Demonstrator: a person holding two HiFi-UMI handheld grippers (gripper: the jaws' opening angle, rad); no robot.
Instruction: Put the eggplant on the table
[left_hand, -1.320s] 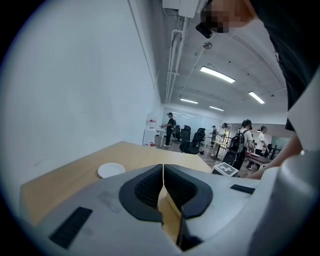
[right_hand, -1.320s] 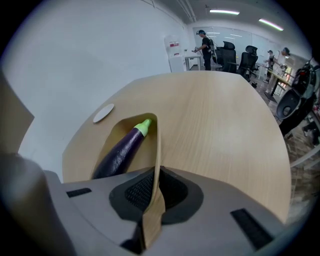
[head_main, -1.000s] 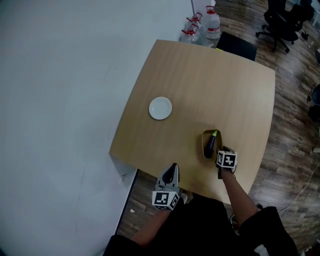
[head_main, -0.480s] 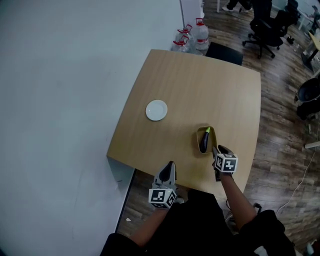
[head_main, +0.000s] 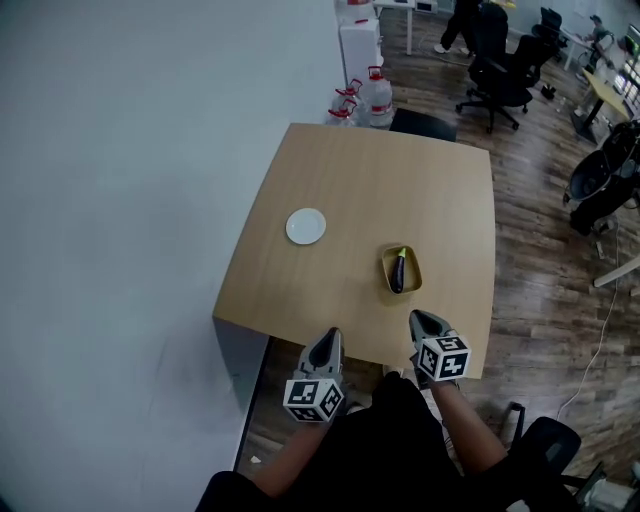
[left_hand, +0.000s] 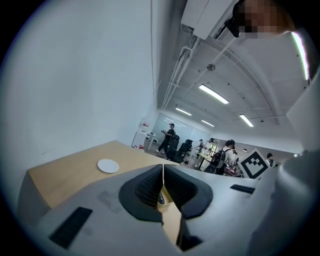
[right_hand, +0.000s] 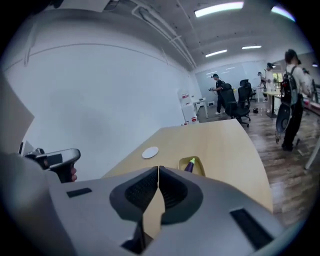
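Note:
A dark purple eggplant (head_main: 398, 272) with a green stem lies in a small yellow dish (head_main: 388, 258) on the wooden table (head_main: 400, 180), right of centre. The right gripper view shows the eggplant (right_hand: 189, 165) in the dish (right_hand: 198, 161) just ahead. My right gripper (head_main: 420, 318) hovers over the table's near edge, short of the dish, its jaws closing to shut with nothing between them. My left gripper (head_main: 331, 337) is shut and empty, held off the near edge. Neither touches the eggplant.
A white plate (head_main: 305, 226) sits on the table's left half. Water bottles (head_main: 375, 95) stand on the floor beyond the far edge, office chairs (head_main: 495, 70) farther back. A white wall runs along the left. People stand in the far room.
My right gripper has pulled back from the dish toward the near edge and risen, now shut. The left gripper rose a little. The eggplant stays in the dish.

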